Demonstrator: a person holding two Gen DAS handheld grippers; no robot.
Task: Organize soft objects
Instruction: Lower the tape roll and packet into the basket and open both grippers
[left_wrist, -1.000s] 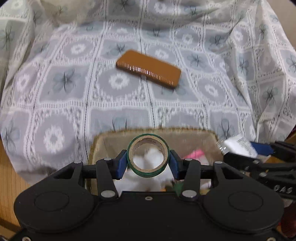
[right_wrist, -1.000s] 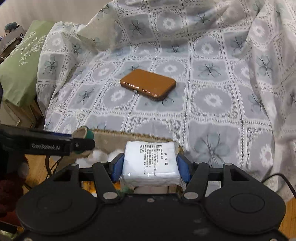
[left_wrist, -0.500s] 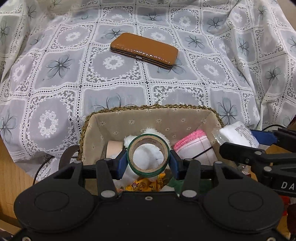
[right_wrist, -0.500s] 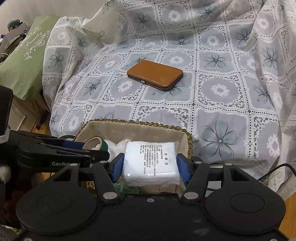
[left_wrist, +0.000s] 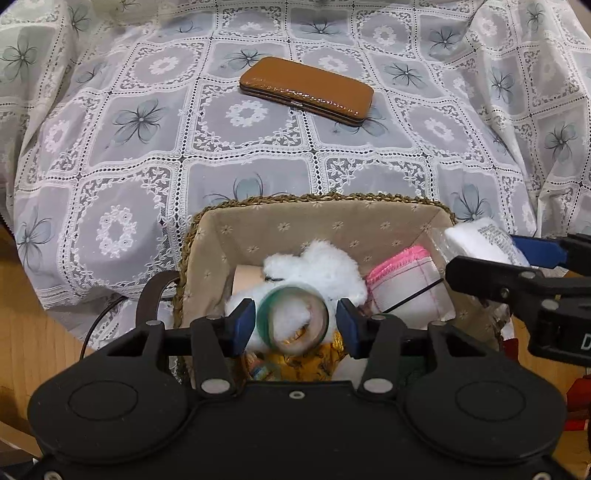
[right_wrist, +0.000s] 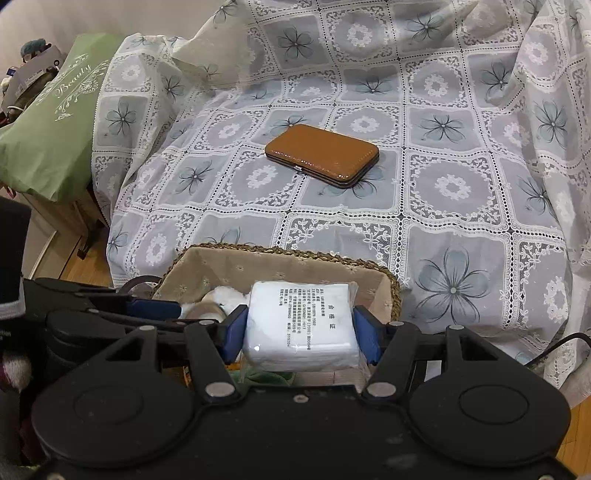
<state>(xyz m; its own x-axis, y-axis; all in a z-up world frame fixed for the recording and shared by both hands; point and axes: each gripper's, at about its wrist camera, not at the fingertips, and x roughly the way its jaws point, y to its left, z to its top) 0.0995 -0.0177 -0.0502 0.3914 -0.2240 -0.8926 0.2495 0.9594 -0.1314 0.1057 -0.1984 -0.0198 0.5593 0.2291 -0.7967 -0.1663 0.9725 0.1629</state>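
The jaws of the left gripper (left_wrist: 295, 325) have just been opening, and now they stand a little apart from the green tape roll (left_wrist: 297, 319). There is a thin gap on each side of the roll, so the blue pads are not pressing on it. The roll is blurry and tipped, with its hole facing up toward the camera. I think it is dropping out of the jaws.

Right under the roll is the basket (left_wrist: 317, 201). The roll is over the middle of the basket, above a fluffy white toy (left_wrist: 325, 264). A pink-edged cloth (left_wrist: 402, 280) lies to the right of the toy, and something yellow sits at the near side. So the roll only has to go straight down to land inside.

The right gripper (right_wrist: 301, 330) has its jaws squeezed on a white packet (right_wrist: 301, 325) with printed writing on its wrap. The packet lies flat, with its long side going across from pad to pad. It is over the near right part of the basket, so this hand is close too, and its packet also needs to go down.

A brown case (left_wrist: 306, 90) lies far off on the lace cloth (left_wrist: 110, 147), well apart from both hands.
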